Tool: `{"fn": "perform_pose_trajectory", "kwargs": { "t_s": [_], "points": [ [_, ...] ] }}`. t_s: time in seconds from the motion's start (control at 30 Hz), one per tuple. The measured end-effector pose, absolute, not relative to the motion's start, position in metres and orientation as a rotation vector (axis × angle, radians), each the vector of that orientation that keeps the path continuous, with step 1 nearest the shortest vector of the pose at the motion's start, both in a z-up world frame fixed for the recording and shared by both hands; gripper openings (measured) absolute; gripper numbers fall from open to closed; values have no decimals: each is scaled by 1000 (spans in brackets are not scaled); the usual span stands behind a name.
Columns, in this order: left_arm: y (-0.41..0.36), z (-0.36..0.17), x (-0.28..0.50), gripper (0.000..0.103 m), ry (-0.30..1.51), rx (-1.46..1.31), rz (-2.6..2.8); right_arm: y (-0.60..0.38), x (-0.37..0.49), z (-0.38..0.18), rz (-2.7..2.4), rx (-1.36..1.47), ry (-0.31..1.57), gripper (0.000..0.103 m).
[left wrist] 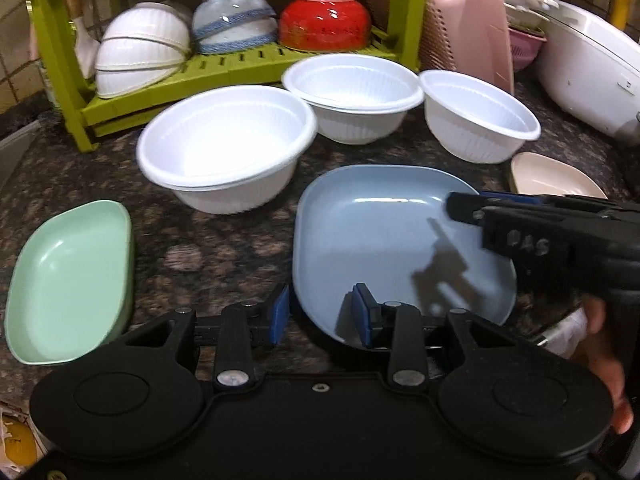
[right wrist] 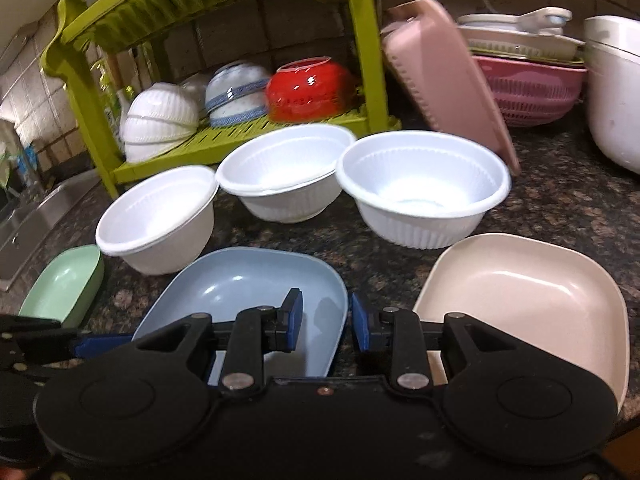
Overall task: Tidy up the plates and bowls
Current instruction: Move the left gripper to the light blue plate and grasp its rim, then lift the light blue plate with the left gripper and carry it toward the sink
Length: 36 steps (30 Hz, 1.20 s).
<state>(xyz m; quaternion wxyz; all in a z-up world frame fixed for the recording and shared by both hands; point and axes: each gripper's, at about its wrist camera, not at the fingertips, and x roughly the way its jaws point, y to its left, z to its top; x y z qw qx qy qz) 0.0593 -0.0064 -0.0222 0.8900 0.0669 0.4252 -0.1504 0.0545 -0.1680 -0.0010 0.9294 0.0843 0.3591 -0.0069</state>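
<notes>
A pale blue square plate (left wrist: 380, 232) (right wrist: 240, 288) lies on the dark speckled counter. My left gripper (left wrist: 322, 312) is open, its fingers straddling the plate's near left rim. My right gripper (right wrist: 326, 316) is also open and straddles the plate's right rim; it reaches in from the right (left wrist: 464, 204) in the left wrist view. A green plate (left wrist: 68, 280) (right wrist: 60, 284) lies to the left and a beige plate (left wrist: 552, 176) (right wrist: 520, 300) to the right. Three groups of white ribbed bowls (left wrist: 224, 140) (left wrist: 352, 88) (left wrist: 476, 116) stand upright behind the plates.
A lime green dish rack (left wrist: 240, 68) at the back holds upturned white bowls (left wrist: 140, 52), a blue-patterned bowl (left wrist: 236, 20) and a red bowl (left wrist: 324, 20). A pink basket (left wrist: 464, 28) leans on the rack beside a white cooker (left wrist: 588, 64). A sink (right wrist: 36, 216) lies far left.
</notes>
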Motion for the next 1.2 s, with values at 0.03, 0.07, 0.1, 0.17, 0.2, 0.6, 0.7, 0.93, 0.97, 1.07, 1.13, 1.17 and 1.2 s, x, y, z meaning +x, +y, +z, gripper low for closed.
{"fn": "perform_pose_trajectory", "kwargs": {
  "t_s": [0.03,0.07,0.1,0.17,0.2,0.6,0.7,0.93,0.97,1.07,1.13,1.17,1.2],
  "points": [
    [-4,-20,60,44,877,128,-307,-168,53,1,-16,174,732,31],
    [-2,-18,61,44,871,116,-303,-169,51,2,-14,178,732,31],
    [1,-16,62,44,865,103,-298,-170,50,2,-12,187,734,31],
    [2,-14,66,44,858,88,-288,-172,48,2,-13,204,744,31],
    [2,-14,69,44,856,82,-284,-172,48,1,-15,210,751,30],
    [-11,-27,87,41,883,101,-261,-162,49,-10,-8,180,801,28],
    [-12,-27,86,35,884,94,-275,-159,47,-7,-4,172,789,26],
    [-8,-19,75,34,859,95,-286,-159,38,4,3,182,747,26],
    [-7,-17,73,34,851,94,-288,-159,36,6,6,183,737,26],
    [-4,-10,66,34,824,93,-292,-158,29,13,11,183,713,26],
    [-1,-6,62,34,809,89,-293,-157,25,16,14,183,696,26],
    [-1,-3,59,34,801,86,-294,-157,22,19,17,184,686,26],
    [1,-1,56,34,791,83,-298,-156,20,21,18,185,675,26]
  ]
}}
